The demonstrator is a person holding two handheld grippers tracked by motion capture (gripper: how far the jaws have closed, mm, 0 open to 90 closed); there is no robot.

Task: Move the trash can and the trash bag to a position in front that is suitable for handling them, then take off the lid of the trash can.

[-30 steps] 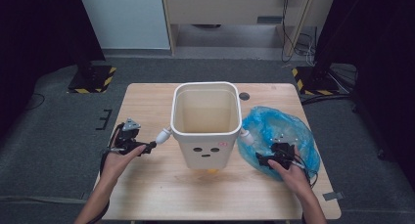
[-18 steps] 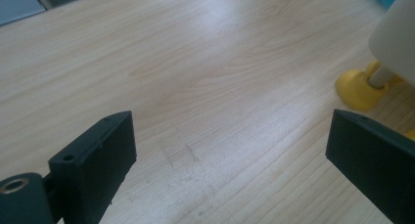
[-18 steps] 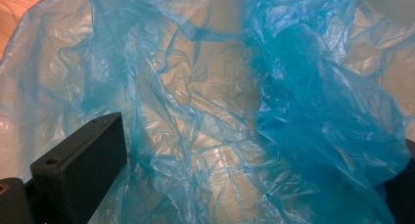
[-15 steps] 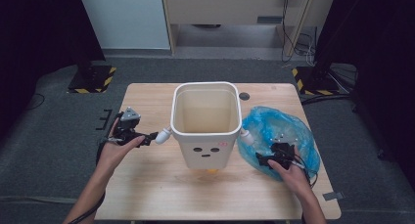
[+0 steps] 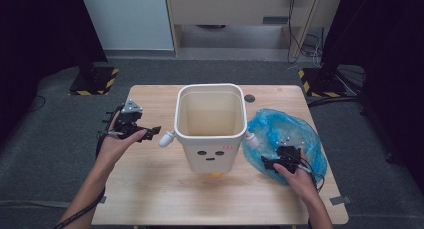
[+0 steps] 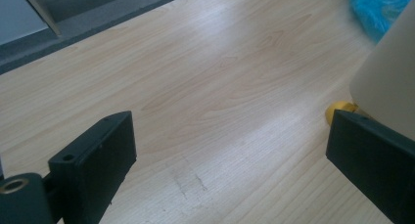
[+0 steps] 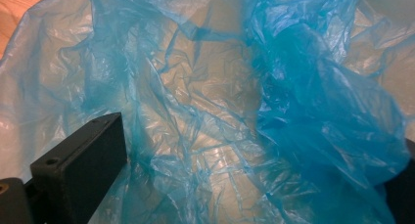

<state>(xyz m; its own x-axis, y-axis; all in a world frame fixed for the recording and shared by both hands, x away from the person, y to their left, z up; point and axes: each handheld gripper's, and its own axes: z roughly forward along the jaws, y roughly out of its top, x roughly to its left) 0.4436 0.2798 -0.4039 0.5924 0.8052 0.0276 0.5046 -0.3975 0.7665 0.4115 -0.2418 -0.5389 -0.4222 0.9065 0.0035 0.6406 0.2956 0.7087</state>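
So from above you get the whole layout: a white bin (image 5: pixel 211 126) with a little face on its front standing mid-table (image 5: pixel 150 189), a crumpled blue bag (image 5: pixel 285 139) lying just to its right, and a person's two hands coming in from the near edge. The left gripper (image 5: pixel 150 132) sits out to the bin's left, jaws pointing toward the bin's side knob but clearly apart from it. The right gripper (image 5: pixel 270 162) is down on the near part of the bag, hand behind it. What the overhead shot can't give you is how the jaws stand, and the gripper views sort that out. In the left gripper view the left gripper (image 6: pixel 230 150) is spread wide with nothing but bare wood between the jaws; the bin's pale wall (image 6: pixel 386 82) sits just past the right-hand jaw, a small yellow thing (image 6: pixel 341 109) peeks out at its foot, and a scrap of the bag (image 6: pixel 379 9) shows far ahead. In the right gripper view the right gripper (image 7: pixel 259 165) is also wide, with the bag (image 7: pixel 220 97) bunched up between and ahead of the jaws, wrinkled and see-through, not pinched from what I can see. A corner of table (image 7: pixel 14 9) shows top left there.
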